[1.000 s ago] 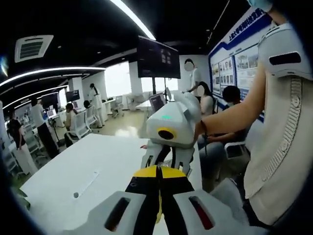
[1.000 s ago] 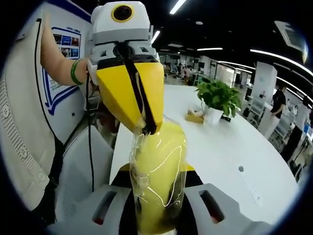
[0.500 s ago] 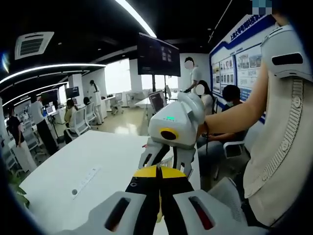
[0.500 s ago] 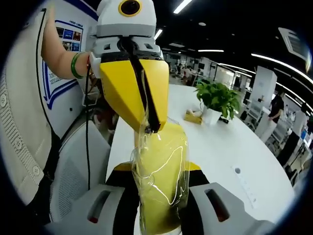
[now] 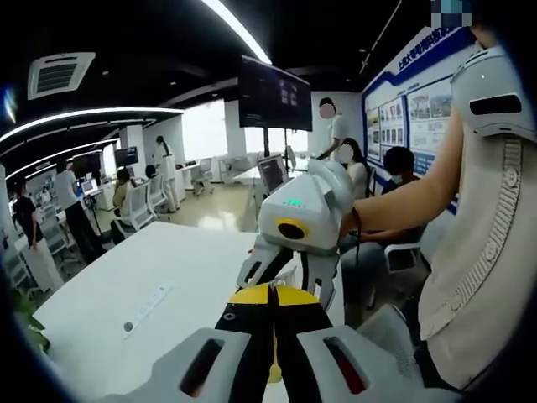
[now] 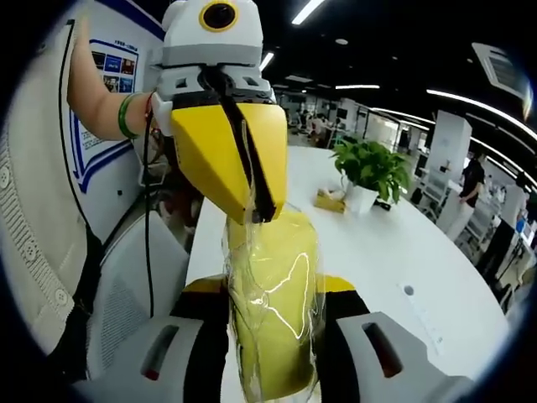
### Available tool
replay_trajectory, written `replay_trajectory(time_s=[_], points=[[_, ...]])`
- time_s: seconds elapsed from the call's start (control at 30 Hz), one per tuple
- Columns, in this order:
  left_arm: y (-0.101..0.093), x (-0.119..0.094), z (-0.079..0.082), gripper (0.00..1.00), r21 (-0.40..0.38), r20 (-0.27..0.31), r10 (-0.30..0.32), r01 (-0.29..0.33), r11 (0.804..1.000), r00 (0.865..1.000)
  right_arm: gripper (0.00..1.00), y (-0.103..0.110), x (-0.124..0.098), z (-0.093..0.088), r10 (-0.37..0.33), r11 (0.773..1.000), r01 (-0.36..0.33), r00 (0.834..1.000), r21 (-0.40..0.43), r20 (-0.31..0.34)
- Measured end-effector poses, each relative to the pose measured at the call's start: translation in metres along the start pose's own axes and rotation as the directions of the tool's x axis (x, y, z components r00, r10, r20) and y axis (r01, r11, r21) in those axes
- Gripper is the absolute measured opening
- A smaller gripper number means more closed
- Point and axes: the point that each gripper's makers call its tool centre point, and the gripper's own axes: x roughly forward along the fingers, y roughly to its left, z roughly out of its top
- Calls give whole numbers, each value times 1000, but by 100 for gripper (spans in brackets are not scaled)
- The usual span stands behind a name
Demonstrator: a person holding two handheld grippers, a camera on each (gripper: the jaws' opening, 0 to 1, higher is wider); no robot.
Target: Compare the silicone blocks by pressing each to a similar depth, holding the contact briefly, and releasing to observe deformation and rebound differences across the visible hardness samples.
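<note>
Silicone block, a soft yellow slab in clear glossy wrap (image 6: pixel 273 306), stands in the lower centre of the right gripper view, clamped between the right gripper (image 6: pixel 273 353) with its black-and-yellow jaws closed onto the block's sides. From the upper left of that frame the left gripper (image 6: pixel 256 214) reaches down, its yellow jaws drawn narrow and pinching the wrap at the block's top edge. A long white table (image 6: pixel 377 252) runs toward the right, carrying a green potted plant (image 6: pixel 369 172) at centre right.

In the left gripper view the left gripper (image 5: pixel 273 294) rises at bottom centre with its jaws together; whether film sits between them I cannot tell. The right gripper (image 5: pixel 289 277) faces it from centre frame.

My judgement: both tools hold the sample in mid-air, so pulling apart could tear or strip the wrap, or slide the slick block out of the clamp.

Wall posters at upper right carry writing too small to read
</note>
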Motion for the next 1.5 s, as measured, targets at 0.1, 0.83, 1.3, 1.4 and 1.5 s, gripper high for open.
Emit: replay_trajectory(time_s=[0.1, 0.83, 1.3, 1.4, 1.5], points=[[1, 0, -1, 0, 2, 0, 7, -7, 1000, 1000, 35, 0, 0, 0, 3, 1000, -3, 1000, 6, 4], [3, -1, -1, 0, -1, 3, 4, -4, 1000, 1000, 37, -3, 1, 0, 5, 1000, -5, 1000, 8, 5], [8, -3, -8, 0, -72, 26, 8, -7, 997, 1000, 43, -4, 2, -5, 3, 1000, -3, 1000, 27, 1], [9, -3, -10, 0, -76, 25, 12, -10, 997, 1000, 44, -3, 5, -7, 7, 999, -7, 1000, 33, -4], [10, -4, -12, 0, -83, 26, 15, -12, 996, 1000, 44, -4, 7, -8, 6, 999, -5, 1000, 35, -6]])
